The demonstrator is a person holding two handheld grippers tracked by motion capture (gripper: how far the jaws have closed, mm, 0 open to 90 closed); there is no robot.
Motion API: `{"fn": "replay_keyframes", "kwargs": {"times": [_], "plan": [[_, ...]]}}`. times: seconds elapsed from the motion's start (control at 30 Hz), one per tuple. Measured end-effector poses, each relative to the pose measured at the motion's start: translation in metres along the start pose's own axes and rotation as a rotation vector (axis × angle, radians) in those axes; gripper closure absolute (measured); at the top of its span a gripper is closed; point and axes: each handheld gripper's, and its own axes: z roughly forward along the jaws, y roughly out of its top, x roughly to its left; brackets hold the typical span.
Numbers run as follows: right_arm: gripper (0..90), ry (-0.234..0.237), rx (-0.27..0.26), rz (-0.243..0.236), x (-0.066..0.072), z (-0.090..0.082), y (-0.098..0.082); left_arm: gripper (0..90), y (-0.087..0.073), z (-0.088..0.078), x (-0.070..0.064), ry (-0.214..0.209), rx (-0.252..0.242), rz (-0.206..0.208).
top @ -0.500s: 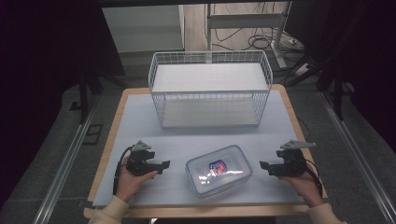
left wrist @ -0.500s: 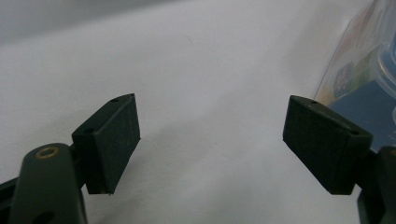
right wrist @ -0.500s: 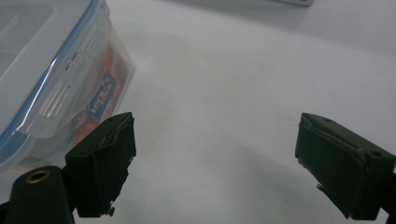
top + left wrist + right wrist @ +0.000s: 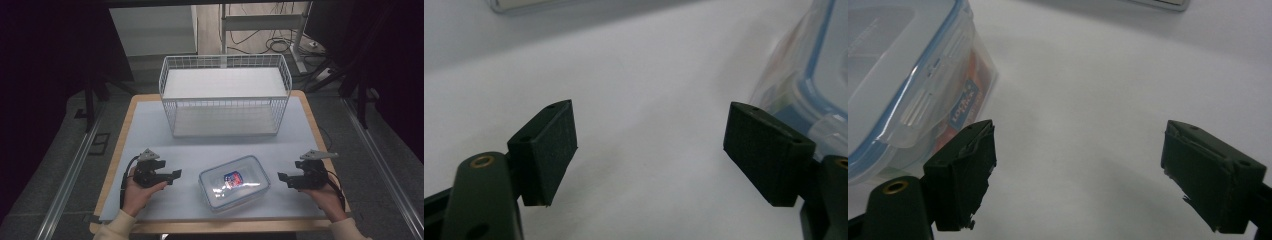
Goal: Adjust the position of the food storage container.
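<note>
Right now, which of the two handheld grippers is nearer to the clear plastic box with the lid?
The left gripper, by a little. It sits off the box's left side, fingers spread and empty. The right gripper sits off the box's right side, also open, with a slightly wider gap.

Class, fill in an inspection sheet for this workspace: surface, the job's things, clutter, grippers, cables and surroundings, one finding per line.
Surface: pale grey mat on a wooden-edged table, flat and clean.
Job's things: clear rectangular plastic food box with blue-sealed lid, closed, lying near the front edge between the grippers; white wire basket standing behind it, nothing inside.
Clutter: nothing seen.
Grippers: left gripper and right gripper both open, each apart from the box and pointing toward it, holding nothing.
Cables: black cable trailing from the left gripper past the hand; loose cables on the floor behind the table.
Surroundings: dark floor, metal rails, desk legs beyond.
</note>
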Motion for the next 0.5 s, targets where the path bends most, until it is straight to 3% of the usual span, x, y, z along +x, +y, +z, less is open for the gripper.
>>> {"fn": "replay_keyframes", "kwargs": {"times": [0.17, 0.37, 0.5], "plan": [[14.5, -0.002, 0.011, -0.005, -0.001, 0.002, -0.001, 26.3, 0.004, -0.004, -0.004, -0.028, -0.002, 0.005], [14.5, -0.007, 0.023, -0.003, -0.003, 0.004, -0.002, 30.8, 0.009, -0.010, -0.005, -0.072, -0.014, -0.040], [14.5, -0.008, 0.021, -0.003, -0.003, 0.003, -0.002, 30.5, 0.013, -0.016, -0.014, -0.095, -0.032, -0.029]]}}
